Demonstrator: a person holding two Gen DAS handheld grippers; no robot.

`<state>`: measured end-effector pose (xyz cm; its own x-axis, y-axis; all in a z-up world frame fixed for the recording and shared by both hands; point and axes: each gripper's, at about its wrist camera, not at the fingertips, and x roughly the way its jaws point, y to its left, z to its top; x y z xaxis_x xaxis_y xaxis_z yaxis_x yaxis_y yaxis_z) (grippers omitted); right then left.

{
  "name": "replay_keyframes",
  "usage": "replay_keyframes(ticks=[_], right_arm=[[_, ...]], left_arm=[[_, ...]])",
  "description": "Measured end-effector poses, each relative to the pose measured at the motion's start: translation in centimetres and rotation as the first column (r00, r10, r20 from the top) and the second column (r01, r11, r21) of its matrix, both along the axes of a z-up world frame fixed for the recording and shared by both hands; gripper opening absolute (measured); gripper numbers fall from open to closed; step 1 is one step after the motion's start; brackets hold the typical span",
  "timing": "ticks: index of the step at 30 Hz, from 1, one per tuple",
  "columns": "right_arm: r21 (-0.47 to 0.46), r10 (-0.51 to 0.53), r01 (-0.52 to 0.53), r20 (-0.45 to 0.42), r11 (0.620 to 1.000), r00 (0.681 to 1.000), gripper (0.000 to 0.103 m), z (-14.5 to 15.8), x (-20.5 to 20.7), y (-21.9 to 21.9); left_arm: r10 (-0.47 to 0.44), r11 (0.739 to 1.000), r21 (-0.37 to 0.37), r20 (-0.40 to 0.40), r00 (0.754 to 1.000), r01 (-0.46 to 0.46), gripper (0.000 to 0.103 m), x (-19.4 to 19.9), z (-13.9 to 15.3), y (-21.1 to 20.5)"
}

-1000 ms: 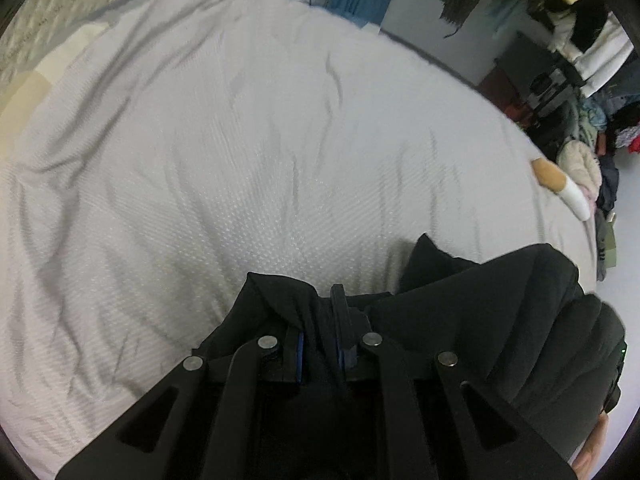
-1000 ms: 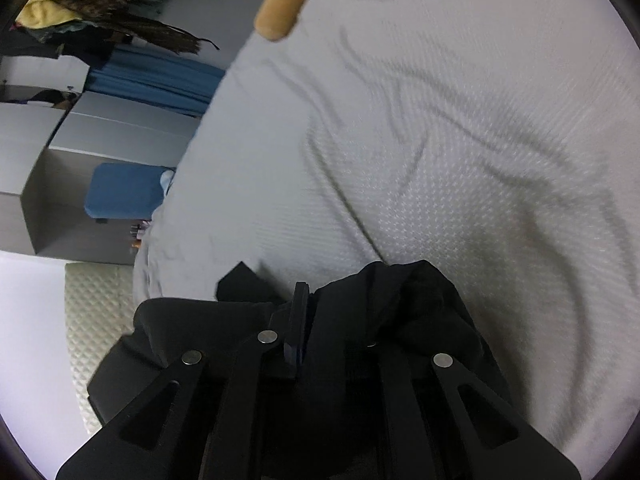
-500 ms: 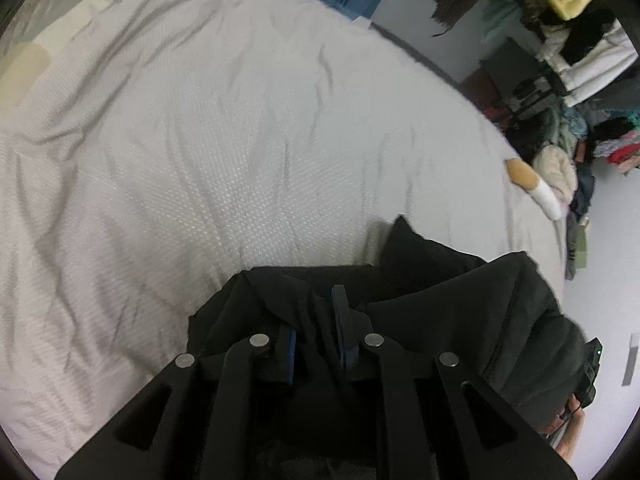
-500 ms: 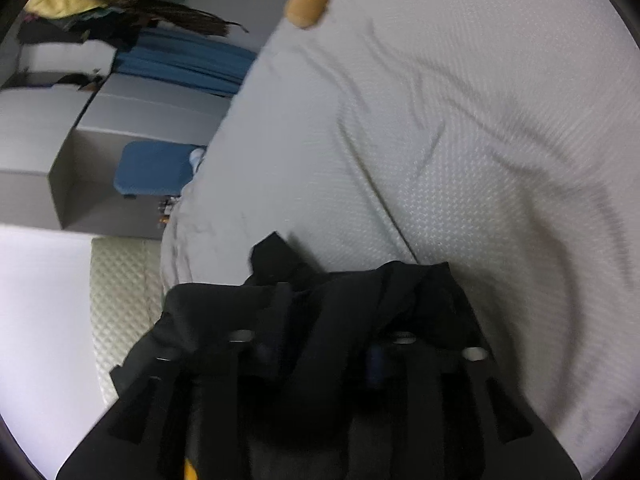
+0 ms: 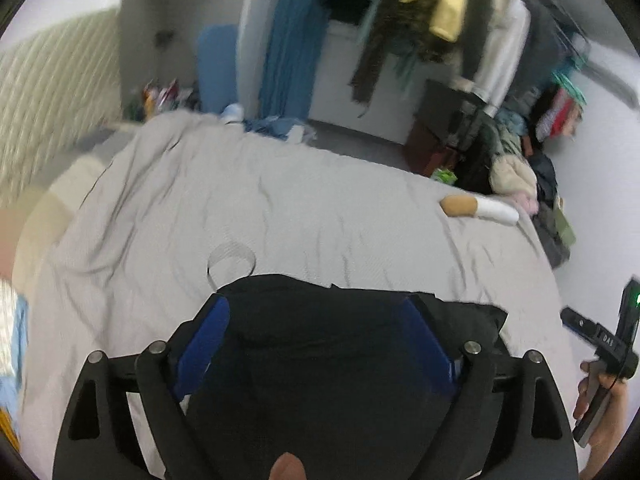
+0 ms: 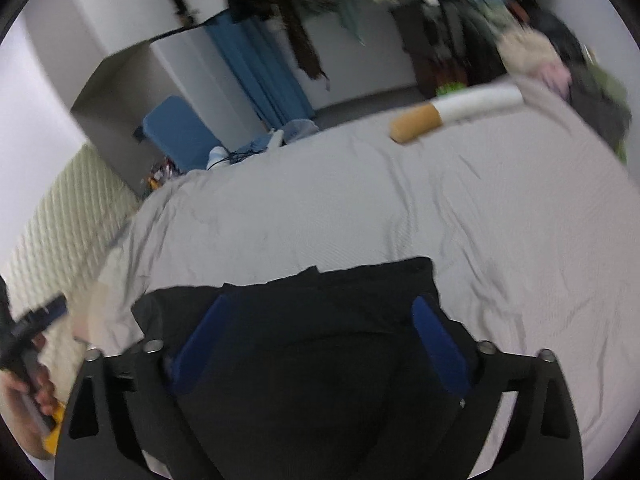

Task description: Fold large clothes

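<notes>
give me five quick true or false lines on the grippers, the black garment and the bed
1. The left gripper is open. True.
2. The right gripper is clamped on cloth. False: its jaws are spread wide.
3. The black fabric garment lies on the grey bedsheet. True.
4. The garment is red. False: black.
5. A cigarette-shaped tan and white pillow lies at the bed's far edge. True.

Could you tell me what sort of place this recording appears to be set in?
Most likely a lived-in bedroom: a wide bed with a wrinkled grey sheet, clothes hanging on a crowded rack, and a padded cream headboard.
</notes>
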<state>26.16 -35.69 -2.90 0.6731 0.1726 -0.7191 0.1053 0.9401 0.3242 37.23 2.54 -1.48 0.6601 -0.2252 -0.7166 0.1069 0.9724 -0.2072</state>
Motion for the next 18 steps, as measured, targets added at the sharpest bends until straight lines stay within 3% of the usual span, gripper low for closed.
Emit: replay_keyframes(ticks=[4,9,11,15,18], right_arm=[[-0.103,0.071,-0.069,0.018,0.992,0.997,0.103,-3.7,1.4,6.1],[-0.207,0.111,-0.109,-0.004,0.972,0.994,0.103,-10.3,3.1,10.8],[-0.234,0.095,-0.093,-0.001,0.968,0.995,0.103,-12.1,3.8,11.6],[-0.242,0.054,-0.043,0.04,0.969,0.998,0.103,-13.5,5.2,11.2],[-0.229,0.044,-0.038,0.021,0.973,0.999,0.103,-14.4,6.7,10.8]], left_arm=[[-0.05,0.996,0.077,-0.006,0.999,0.05,0.093,0.1,-3.7,-3.8],[-0.107,0.987,0.114,-0.059,0.992,0.113,0.094,2.0,-11.0,-7.2],[-0.091,0.985,0.137,-0.072,0.993,0.1,0.103,3.0,-13.6,-7.7],[-0.071,0.992,0.103,-0.045,0.996,0.075,0.103,5.0,-15.3,-7.7],[-0.076,0.993,0.087,-0.036,0.996,0.079,0.103,6.8,-16.1,-7.8]])
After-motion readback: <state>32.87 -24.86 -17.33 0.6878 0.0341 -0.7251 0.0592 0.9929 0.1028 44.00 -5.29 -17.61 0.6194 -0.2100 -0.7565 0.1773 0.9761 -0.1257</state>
